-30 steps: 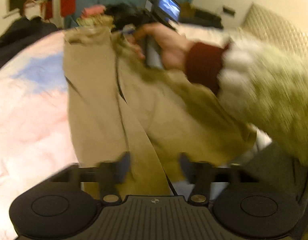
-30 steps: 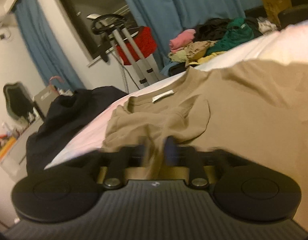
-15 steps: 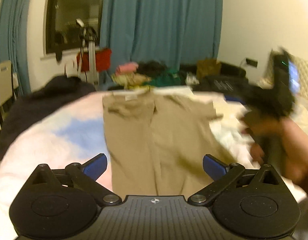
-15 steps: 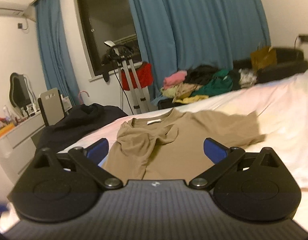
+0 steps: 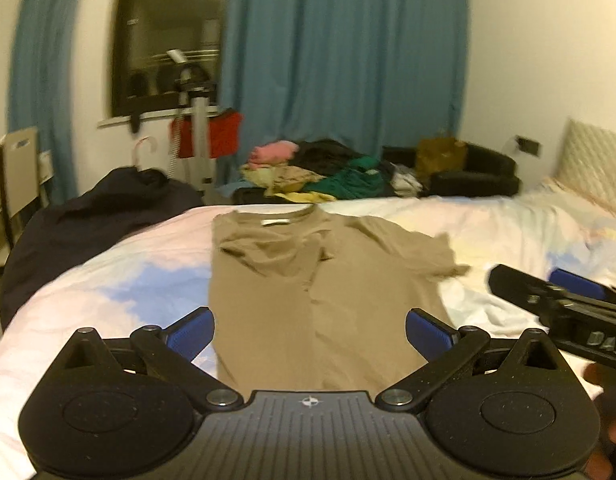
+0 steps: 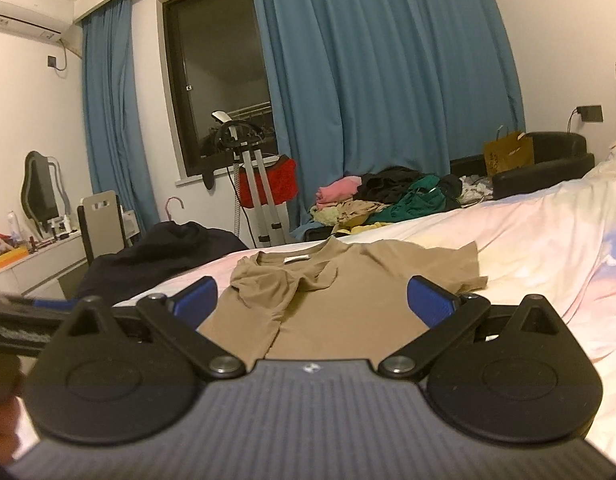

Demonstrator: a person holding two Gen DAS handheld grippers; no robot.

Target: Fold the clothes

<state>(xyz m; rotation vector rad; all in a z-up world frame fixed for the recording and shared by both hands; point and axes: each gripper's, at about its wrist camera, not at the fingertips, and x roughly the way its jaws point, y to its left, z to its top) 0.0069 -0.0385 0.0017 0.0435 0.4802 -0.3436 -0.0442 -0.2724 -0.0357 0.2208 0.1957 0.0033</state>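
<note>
A tan T-shirt [image 5: 324, 292] lies flat on the bed, collar and white label at the far end, its left side folded in over the middle and the right sleeve still spread out. In the right wrist view the same T-shirt [image 6: 328, 300] shows. My left gripper [image 5: 310, 334] hovers open above the shirt's near hem, nothing between its blue pads. My right gripper [image 6: 312, 306] is open too, held above the hem and empty. The right gripper [image 5: 564, 304] also appears at the right edge of the left wrist view, off the shirt.
The bed [image 5: 508, 240] has a pastel sheet in pink, blue and white. A dark garment [image 5: 100, 216] lies heaped at the bed's left edge. A pile of clothes [image 6: 388, 200] sits beyond the bed's far end, by the blue curtains [image 6: 388, 80]. A desk [image 6: 36, 256] stands far left.
Both grippers opened wide and let go of the shirt, then drew back and rose. The right gripper swung away from the collar area to the right of the shirt.
</note>
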